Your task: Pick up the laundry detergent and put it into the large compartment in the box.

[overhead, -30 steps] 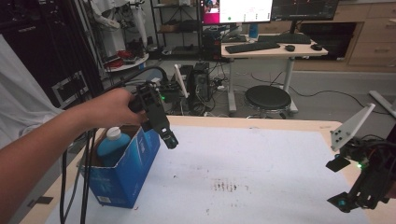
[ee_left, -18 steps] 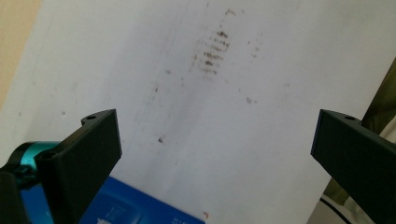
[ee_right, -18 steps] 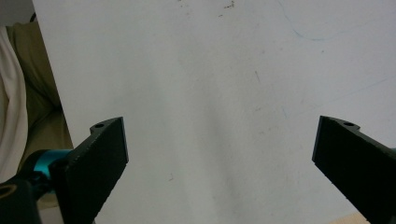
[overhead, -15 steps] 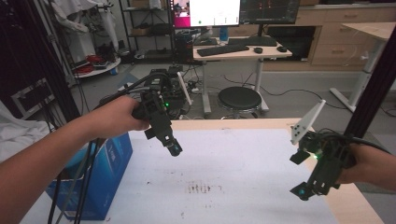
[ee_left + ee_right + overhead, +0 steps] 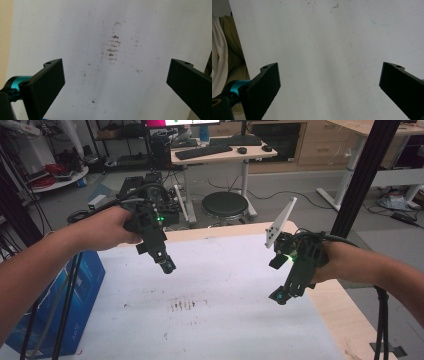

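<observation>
My left gripper [image 5: 167, 266] hangs over the back left of the white sheet [image 5: 215, 270] that covers the table, held in a hand and pointing down. In the left gripper view its black jaws stand wide apart with nothing between them [image 5: 113, 82], above a patch of brown smudges [image 5: 112, 47]. My right gripper [image 5: 278, 296] hovers over the sheet's right side, tilted down and leftward. Its jaws are also spread wide and empty [image 5: 329, 85] over bare white sheet [image 5: 324, 45].
A blue box [image 5: 75, 295] sits at the table's left edge, with cables running down past it. A black vertical pole [image 5: 365, 175] rises at the right. Beyond the table's far edge stand a round stool [image 5: 225, 205] and a desk [image 5: 220, 152].
Both grippers have come in over the sheet: the left has moved right, away from the blue box, and the right has moved left from the table's right edge. The view itself has shifted.
</observation>
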The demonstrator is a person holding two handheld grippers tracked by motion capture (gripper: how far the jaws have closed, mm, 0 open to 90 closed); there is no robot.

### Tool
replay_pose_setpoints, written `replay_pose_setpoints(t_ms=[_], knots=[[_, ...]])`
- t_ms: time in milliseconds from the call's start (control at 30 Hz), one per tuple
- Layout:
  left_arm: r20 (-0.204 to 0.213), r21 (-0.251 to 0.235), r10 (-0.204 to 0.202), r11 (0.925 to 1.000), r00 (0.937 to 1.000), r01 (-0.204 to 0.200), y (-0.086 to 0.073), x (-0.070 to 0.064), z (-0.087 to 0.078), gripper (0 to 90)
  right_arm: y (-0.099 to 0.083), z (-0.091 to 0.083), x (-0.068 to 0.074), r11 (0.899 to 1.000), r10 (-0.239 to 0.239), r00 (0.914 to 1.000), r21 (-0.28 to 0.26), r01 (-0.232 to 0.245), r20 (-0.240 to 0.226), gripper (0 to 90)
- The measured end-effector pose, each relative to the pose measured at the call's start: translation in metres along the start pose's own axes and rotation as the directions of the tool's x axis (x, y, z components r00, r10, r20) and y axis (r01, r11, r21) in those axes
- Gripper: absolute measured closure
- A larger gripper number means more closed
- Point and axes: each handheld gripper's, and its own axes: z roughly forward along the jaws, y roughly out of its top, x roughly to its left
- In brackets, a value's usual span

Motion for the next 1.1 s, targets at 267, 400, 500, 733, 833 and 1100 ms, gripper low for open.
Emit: replay_pose_setpoints(t_ms=[267,400,500,733,833,1100], knots=[[0.014,0.005,0.002,1.0,0.9999,-0.002,-0.003,0.003,0.003,1.7,0.006,0.003,-0.003,1.0,-0.005,1.0,0.01,0.005,-0.008,2.5],[0.011,0.007,-0.001,1.0,0.9999,0.001,-0.006,0.003,0.004,1.7,0.007,0.004,-0.003,1.0,-0.009,0.9999,0.01,0.009,-0.011,2.5],[0.017,0.009,-0.001,1.0,0.9999,0.001,-0.008,0.003,0.005,1.7,0.008,0.004,-0.003,1.0,-0.006,0.9999,0.015,0.006,-0.011,2.5],[0.016,0.01,-0.005,0.9999,0.9999,0.004,-0.01,0.003,0.005,1.7,0.008,0.003,-0.003,1.0,-0.002,1.0,0.013,0.002,-0.009,2.5],[0.016,0.013,-0.009,0.9999,0.9998,0.009,-0.011,0.003,0.005,1.7,0.008,0.003,-0.004,1.0,-0.001,1.0,0.013,0.001,-0.008,2.5],[0.019,0.011,-0.008,0.9999,0.9998,0.008,-0.012,0.002,0.002,1.7,0.008,0.003,-0.003,1.0,-0.005,1.0,0.015,0.005,-0.008,2.5]])
